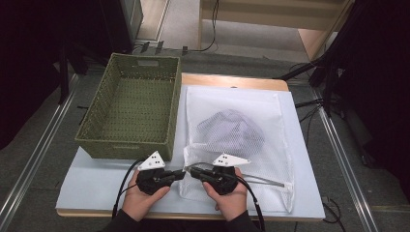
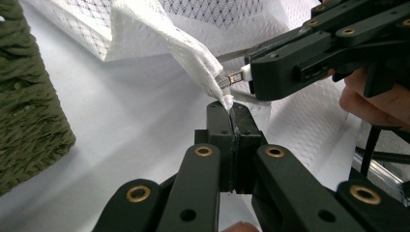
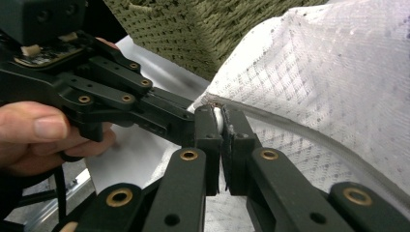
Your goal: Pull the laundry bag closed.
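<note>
Pale tabletop, both claws clamped on white mesh bag's corner beside woven basket

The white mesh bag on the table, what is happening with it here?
A person works on the mesh bag with a gripper in each hand. The left gripper is shut on the bag's near corner, and the right gripper is shut on the white zipper pull beside it. A bundled garment lies inside the bag. A green basket stands to the left, with nothing in it.
</note>
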`<state>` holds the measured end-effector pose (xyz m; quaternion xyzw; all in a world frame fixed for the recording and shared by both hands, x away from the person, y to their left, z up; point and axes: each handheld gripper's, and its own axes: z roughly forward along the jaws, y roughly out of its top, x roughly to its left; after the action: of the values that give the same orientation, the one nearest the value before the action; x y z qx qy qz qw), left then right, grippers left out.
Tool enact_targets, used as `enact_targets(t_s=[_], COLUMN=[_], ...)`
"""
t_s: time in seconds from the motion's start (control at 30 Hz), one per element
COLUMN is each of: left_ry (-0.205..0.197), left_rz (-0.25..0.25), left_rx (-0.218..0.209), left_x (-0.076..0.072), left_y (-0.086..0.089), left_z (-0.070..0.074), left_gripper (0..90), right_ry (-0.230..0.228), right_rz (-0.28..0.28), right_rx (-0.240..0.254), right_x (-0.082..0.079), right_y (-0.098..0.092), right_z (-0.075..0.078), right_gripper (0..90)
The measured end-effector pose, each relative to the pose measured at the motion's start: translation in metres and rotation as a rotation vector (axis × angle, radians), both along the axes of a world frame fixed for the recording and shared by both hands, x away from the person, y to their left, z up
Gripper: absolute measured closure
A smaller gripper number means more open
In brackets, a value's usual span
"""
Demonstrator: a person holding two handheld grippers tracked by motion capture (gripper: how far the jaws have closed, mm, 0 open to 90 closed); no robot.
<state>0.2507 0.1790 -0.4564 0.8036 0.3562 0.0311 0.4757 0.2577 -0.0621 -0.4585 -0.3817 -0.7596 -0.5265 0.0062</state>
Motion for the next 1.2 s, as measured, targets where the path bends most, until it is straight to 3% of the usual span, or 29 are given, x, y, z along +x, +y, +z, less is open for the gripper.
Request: enact_targets(t_s=[0.2,0.3,0.4,0.8,0.93,1.2], left_ry=[-0.005,-0.012,-0.016,-0.035,-0.030,-0.041], left_rz=[0.012,0.023,0.035,0.014,0.015,0.008], left_rx=[-0.014,-0.026,-0.032,0.003,-0.009,0.025], left_x=[-0.001,-0.001,-0.001,-0.008,-0.008,-0.012], left_y=[0.003,0.008,0.014,0.011,0.013,0.008], left_z=[0.001,0.003,0.004,0.006,0.008,0.008], left_gripper=[90.0,90.0,90.0,90.0,90.0,90.0], right_ry=[0.005,-0.004,0.002,-0.034,-0.037,-0.050], right_rz=[-0.003,-0.030,-0.055,-0.068,-0.095,-0.152], right_rx=[-0.017,-0.048,-0.047,-0.103,-0.106,-0.113], right_x=[0.001,0.001,0.003,-0.004,-0.008,-0.015], right_y=[-0.002,-0.005,-0.014,-0.028,-0.042,-0.071], right_z=[-0.003,-0.003,-0.004,-0.002,0.001,0.004], right_gripper=[88.0,88.0,88.0,87.9,87.9,87.9])
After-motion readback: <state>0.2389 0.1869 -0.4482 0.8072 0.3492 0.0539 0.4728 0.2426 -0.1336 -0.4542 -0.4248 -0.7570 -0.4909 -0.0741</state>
